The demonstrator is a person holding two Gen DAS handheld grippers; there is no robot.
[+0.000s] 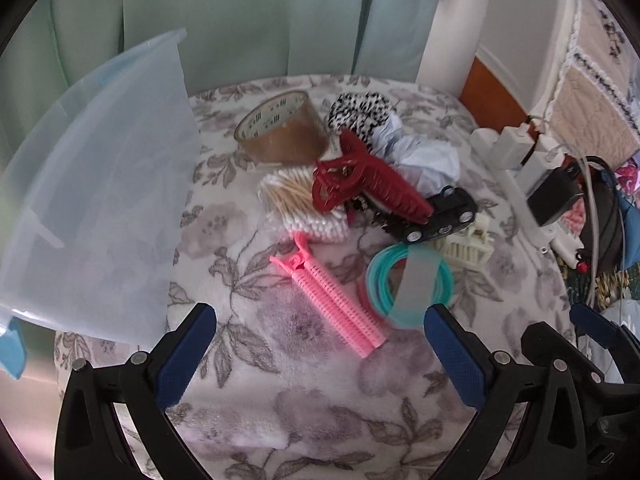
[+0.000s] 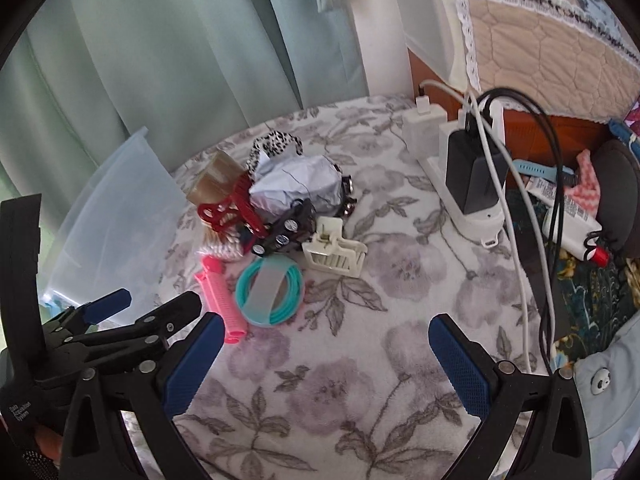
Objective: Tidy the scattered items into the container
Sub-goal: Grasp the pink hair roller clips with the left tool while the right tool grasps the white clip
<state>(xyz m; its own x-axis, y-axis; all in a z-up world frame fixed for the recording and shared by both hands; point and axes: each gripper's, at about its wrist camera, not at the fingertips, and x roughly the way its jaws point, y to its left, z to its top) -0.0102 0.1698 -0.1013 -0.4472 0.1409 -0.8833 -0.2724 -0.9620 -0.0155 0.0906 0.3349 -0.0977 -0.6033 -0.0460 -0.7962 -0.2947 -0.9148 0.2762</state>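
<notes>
Floral blanket (image 2: 360, 380), green curtain (image 2: 180, 60), white power strip (image 2: 460, 184) with black charger (image 2: 472, 172).

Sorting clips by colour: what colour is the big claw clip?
Dark red claw clip; left wrist view shows it best.

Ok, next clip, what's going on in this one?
A person holds two grippers over a flowered blanket with a heap of small items on it. Both the left gripper and the right gripper are open and hold nothing. The translucent bin stands at the left. The pink hair roller and the teal rings lie nearest; the tape roll, red claw clip, cotton swabs and toy car are piled behind. No item visibly lies in the bin.
</notes>
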